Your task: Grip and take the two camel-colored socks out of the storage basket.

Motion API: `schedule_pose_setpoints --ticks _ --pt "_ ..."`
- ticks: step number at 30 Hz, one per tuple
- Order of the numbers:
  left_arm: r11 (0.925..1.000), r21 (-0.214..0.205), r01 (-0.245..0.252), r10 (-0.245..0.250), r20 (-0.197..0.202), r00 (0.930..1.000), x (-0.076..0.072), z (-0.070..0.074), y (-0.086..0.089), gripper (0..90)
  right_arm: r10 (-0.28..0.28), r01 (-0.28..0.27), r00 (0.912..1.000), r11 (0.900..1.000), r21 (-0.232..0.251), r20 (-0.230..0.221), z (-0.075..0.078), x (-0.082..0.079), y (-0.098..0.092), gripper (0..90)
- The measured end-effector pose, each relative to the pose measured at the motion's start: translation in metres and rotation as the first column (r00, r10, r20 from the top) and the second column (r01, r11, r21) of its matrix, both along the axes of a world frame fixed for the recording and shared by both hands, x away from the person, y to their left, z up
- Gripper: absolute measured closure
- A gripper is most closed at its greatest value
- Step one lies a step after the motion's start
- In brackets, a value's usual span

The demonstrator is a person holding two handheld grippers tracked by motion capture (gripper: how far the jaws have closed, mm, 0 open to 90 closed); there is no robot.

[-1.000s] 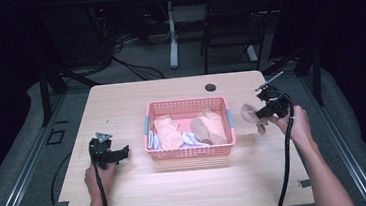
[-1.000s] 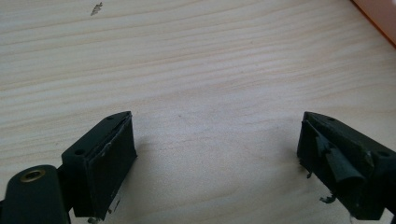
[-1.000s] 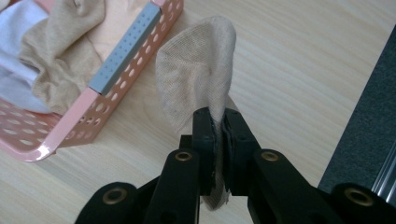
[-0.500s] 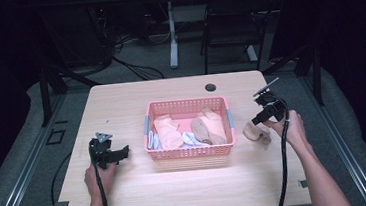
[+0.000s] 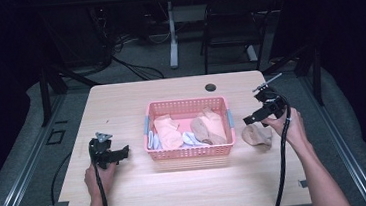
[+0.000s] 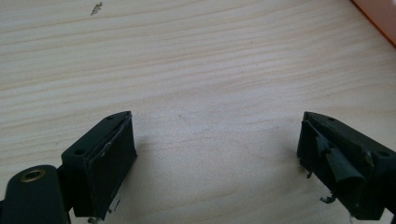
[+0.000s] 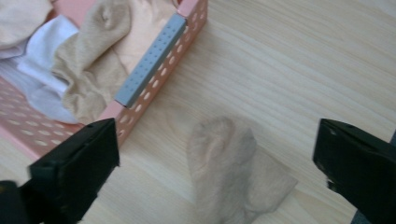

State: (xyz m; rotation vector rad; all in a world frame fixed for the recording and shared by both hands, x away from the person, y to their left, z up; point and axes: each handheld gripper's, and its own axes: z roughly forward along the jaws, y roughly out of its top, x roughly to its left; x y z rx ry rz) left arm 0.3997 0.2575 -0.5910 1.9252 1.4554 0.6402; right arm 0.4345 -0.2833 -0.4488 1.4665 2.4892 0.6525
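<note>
Since the sock (image 5: 257,135) lies on the worktop (image 5: 188,183) just right of the basket (image 5: 187,104), right under the right hand-held gripper (image 5: 250,119), whose jaws have just been opening and stand empty, that hand's nearer.

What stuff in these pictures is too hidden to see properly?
- Socks lower in the pink basket: in the high view the top socks cover them, so their number is unclear.
- Tan sock on the table: the right gripper view's bottom edge cuts off its lower end.
- Basket in the left gripper view: just a corner shows, cut by the frame's edge.
- Dark round spot on the table: too small to tell what it is.
</note>
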Motion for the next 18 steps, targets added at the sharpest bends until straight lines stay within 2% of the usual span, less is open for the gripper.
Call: schedule_pose_setpoints --ticks 1,3,4,5,6,10,12,18 --pt "1.0000 0.000 0.000 0.000 0.000 1.0000 0.000 0.000 0.000 10.9 -0.002 0.002 0.9999 1.0000 0.009 0.017 0.001 -0.001 0.002 0.0" --pt "1.0000 0.000 0.000 0.000 0.000 1.0000 0.000 0.000 0.000 10.9 0.001 -0.001 0.9997 0.9999 0.012 0.024 0.003 -0.002 0.004 0.0" --pt "1.0000 0.000 0.000 0.000 0.000 1.0000 0.000 0.000 0.000 11.0 0.008 -0.009 0.9996 0.9995 0.029 0.027 0.003 -0.003 0.006 0.0" --pt "1.0000 0.001 0.000 0.000 0.000 1.0000 0.000 0.000 0.000 10.9 0.016 -0.016 0.9996 0.9998 0.012 0.022 0.005 -0.004 0.007 0.0" --pt "1.0000 0.000 0.000 0.000 0.000 1.0000 0.000 0.000 0.000 10.9 0.022 -0.023 0.9994 0.9989 0.040 0.028 0.005 -0.004 0.009 0.0" --pt "1.0000 0.000 0.000 0.000 0.000 1.0000 0.000 0.000 0.000 10.9 0.032 -0.036 0.9983 0.9970 0.069 0.049 0.011 -0.006 0.013 0.0" --pt "1.0000 0.000 0.000 0.000 0.000 1.0000 0.000 0.000 0.000 10.9 0.046 -0.049 0.9975 0.9970 0.059 0.053 0.014 -0.007 0.015 0.0" --pt "1.0000 -0.001 0.000 0.000 0.000 1.0000 0.000 0.000 0.000 11.0 0.060 -0.066 0.9956 0.9941 0.086 0.073 0.020 -0.008 0.026 0.0"
